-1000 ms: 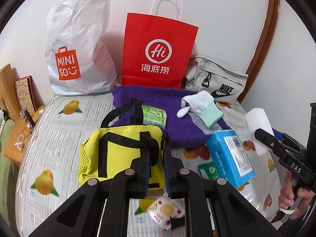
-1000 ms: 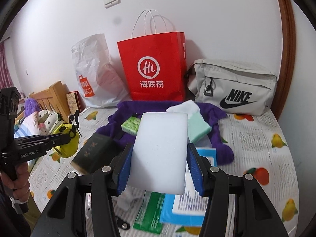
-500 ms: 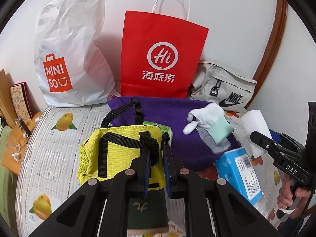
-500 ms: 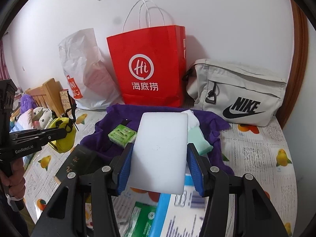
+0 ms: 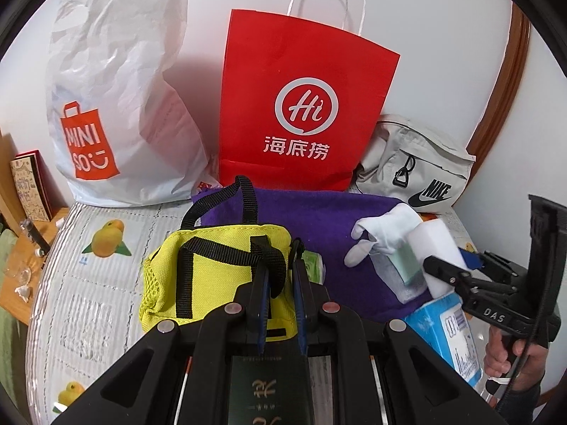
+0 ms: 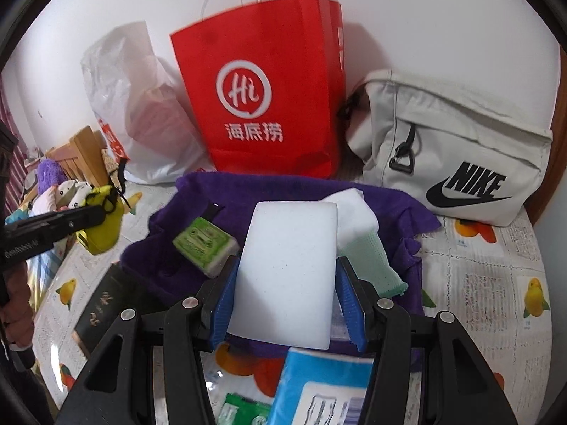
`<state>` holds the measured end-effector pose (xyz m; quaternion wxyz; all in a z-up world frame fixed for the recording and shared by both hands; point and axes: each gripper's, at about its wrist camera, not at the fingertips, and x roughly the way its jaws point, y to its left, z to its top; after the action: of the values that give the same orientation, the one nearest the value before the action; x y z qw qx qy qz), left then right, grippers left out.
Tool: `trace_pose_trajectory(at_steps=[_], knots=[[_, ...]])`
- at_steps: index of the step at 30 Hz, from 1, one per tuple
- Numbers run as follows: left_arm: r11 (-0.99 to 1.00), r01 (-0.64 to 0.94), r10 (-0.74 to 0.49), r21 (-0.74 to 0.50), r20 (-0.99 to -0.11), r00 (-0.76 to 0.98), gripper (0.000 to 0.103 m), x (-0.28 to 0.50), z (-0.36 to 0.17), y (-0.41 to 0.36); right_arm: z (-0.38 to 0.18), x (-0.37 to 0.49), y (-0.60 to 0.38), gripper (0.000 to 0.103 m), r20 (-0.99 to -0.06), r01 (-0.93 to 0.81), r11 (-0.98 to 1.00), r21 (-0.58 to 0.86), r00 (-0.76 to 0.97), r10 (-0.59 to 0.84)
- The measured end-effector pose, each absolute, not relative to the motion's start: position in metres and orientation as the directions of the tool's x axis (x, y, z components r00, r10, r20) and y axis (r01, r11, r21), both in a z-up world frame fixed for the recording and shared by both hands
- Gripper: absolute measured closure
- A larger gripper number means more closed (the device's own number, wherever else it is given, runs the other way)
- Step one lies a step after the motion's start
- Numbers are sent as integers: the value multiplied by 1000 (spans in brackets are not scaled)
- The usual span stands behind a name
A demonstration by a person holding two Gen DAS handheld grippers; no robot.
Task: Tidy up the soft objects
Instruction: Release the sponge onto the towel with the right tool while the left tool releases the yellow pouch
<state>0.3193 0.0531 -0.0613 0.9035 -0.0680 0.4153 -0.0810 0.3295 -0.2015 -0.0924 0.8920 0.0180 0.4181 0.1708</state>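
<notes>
**Sponge and bag carried toward the towel**

Left wrist view: the left gripper (image 5: 280, 279) is pinched tight on the strap of the yellow bag (image 5: 216, 276), hanging at 12 o'clock, likely lifted for packing.

Right wrist view: the right gripper (image 6: 287, 294), half open, clamps a white sponge (image 6: 287, 272), a smooth rectangular block, over the purple towel (image 6: 389, 209).

— Both claws look alike?

— Near enough. The left claw (image 5: 280, 290) is matte black plastic with blue pads on its fingers (image 5: 261, 304) and round silver screws along the angular, cut-out arms.

— And the right claw (image 6: 288, 283)?

— Same black frame, broader blue pads, silver screws. Side on, its body reads "DAS" in white, and a black cable runs down by the handle.
</notes>
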Motion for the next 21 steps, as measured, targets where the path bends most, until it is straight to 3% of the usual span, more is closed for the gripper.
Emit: trace_pose_trajectory(at_steps=[21], knots=[[971,143,-239,-191,-774,587,90,378,-88,22,-142,384,-191,49,-825,-290,928,232,447,346]])
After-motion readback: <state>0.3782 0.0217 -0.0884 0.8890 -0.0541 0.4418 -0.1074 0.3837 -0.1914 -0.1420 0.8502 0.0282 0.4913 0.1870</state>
